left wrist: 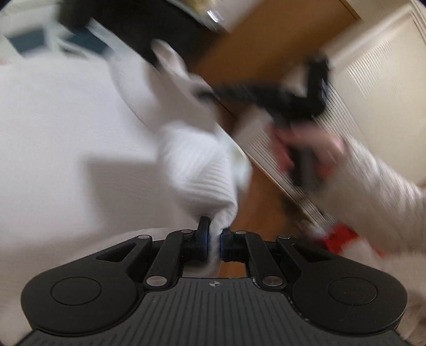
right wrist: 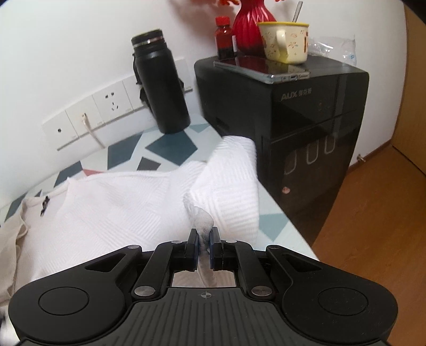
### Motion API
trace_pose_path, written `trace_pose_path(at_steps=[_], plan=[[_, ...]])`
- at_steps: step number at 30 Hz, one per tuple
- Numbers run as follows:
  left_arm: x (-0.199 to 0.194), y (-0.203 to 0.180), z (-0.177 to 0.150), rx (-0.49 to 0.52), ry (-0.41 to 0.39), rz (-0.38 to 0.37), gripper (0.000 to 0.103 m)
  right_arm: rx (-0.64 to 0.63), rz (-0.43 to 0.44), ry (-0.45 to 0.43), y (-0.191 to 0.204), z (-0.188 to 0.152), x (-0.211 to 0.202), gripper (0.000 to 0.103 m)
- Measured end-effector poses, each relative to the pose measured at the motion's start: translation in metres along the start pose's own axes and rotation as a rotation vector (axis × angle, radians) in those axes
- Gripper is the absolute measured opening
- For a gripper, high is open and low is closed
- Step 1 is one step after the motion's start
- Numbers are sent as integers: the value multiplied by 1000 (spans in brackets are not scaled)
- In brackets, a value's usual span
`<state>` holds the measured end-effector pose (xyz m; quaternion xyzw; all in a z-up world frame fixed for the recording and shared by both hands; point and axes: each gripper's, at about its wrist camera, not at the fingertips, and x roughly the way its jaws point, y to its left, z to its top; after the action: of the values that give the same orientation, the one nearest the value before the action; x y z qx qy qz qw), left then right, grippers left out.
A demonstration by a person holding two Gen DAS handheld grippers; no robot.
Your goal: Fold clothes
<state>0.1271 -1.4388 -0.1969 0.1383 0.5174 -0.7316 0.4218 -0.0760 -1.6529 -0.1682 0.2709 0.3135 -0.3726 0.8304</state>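
Note:
A white ribbed knit garment [right wrist: 127, 197] lies spread on the table with the patterned cover [right wrist: 170, 149], one part bunched up near the table's right edge. My right gripper [right wrist: 203, 237] is shut on a pinched fold of it, and the cloth runs back between the pads. The left wrist view is blurred. There my left gripper [left wrist: 214, 234] is shut on another bunched edge of the white garment [left wrist: 197, 170]. Further off in that view, the right gripper [left wrist: 205, 94] reaches into the white cloth, held by a person's hand [left wrist: 311, 151] in a pale sleeve.
A black flask [right wrist: 159, 87] stands by the wall sockets [right wrist: 106, 106]. A black appliance [right wrist: 306, 127] at the table's right end carries a mug [right wrist: 285, 41], a red vase [right wrist: 250, 24] and a phone [right wrist: 261, 68]. Beige cloth [right wrist: 10, 239] lies left. Wooden floor [right wrist: 372, 213] is to the right.

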Motion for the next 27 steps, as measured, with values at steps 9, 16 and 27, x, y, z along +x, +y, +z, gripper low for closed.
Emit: trace_pose_path(at_steps=[9,16,27], plan=[[13,24,-14,-167,-51,80,43,5,-8,39,16,-12,12,7],[-35,14,0,-161,-214,442,92,37,-18,71,16,-24,21,8],[-47,66,-31,-398,-166,678,96,59,-8,109,14,-39,30,10]])
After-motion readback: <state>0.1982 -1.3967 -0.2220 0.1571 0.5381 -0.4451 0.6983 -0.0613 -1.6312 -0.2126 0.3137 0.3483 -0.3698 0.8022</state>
